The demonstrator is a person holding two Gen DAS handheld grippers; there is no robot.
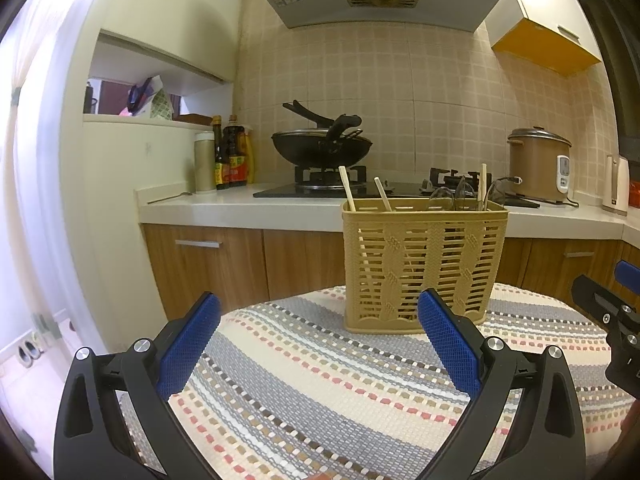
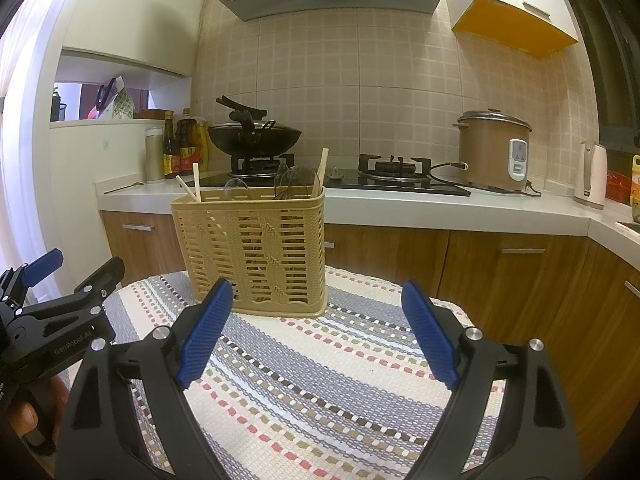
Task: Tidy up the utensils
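We hold the left gripper (image 1: 319, 354) and right gripper (image 2: 317, 334) open and empty short of the utensil basket (image 1: 424, 266), whose chopsticks (image 1: 347, 194) and spoons (image 1: 454, 197) appear already stowed, so next we judge only sorting between compartments remains.

The table (image 1: 280, 420) fills the lower middle of both views and is covered by a woven cloth (image 2: 320, 380) with grey, cream, red and brown stripes. A tan plastic utensil basket (image 1: 422, 264) stands upright directly on the cloth, toward its far edge: right of centre in the left view, left of centre in the right view.
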